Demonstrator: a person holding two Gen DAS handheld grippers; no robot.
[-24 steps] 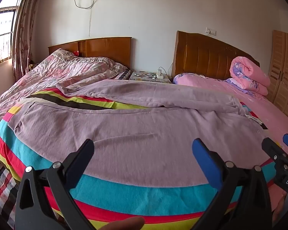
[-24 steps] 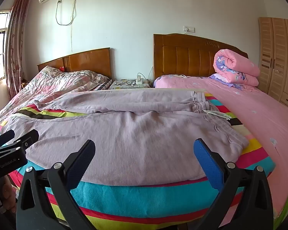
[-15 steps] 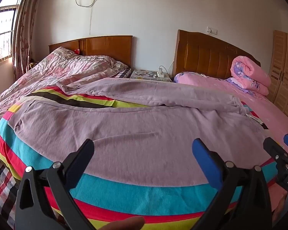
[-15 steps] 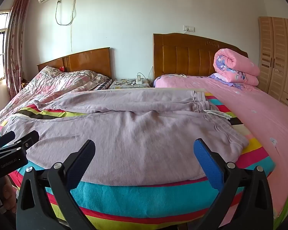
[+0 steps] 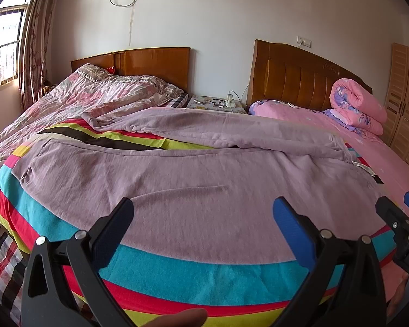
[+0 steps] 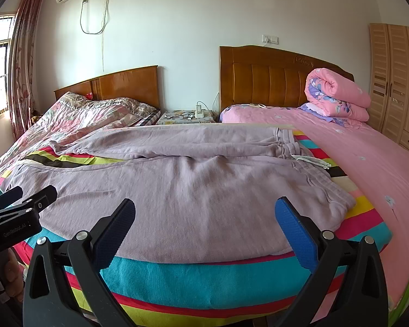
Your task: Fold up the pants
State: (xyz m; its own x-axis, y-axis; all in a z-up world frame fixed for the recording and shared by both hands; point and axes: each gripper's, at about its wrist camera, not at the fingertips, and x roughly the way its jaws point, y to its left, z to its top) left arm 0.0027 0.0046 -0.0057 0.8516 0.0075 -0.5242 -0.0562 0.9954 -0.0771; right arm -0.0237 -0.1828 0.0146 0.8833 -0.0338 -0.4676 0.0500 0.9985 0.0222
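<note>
Pants [image 5: 193, 190], lilac and soft, lie spread flat across the striped blanket [image 5: 193, 278] on the bed, waistband toward the pink sheet [image 6: 368, 158], both legs running left. Left gripper [image 5: 204, 218] hovers above the near edge, fingers wide apart, nothing between them. Right gripper [image 6: 205, 218] likewise, empty and spread wide.

- Left gripper [image 5: 203, 212]: black plastic, clamp-shaped arms with triangular cut-outs, and silver round screws at the pivots.
- Its fingers [image 5: 291, 226]: flat paddles faced with textured blue pads.
- Right gripper [image 6: 204, 214]: the same black frame, silver screws and blue ridged pads.
- Seen from the right wrist, the left gripper's black body bears pale lettering, "GenRobot.AI".
- Seen from the left wrist, the right gripper's body shows white letters, "DAS".
</note>
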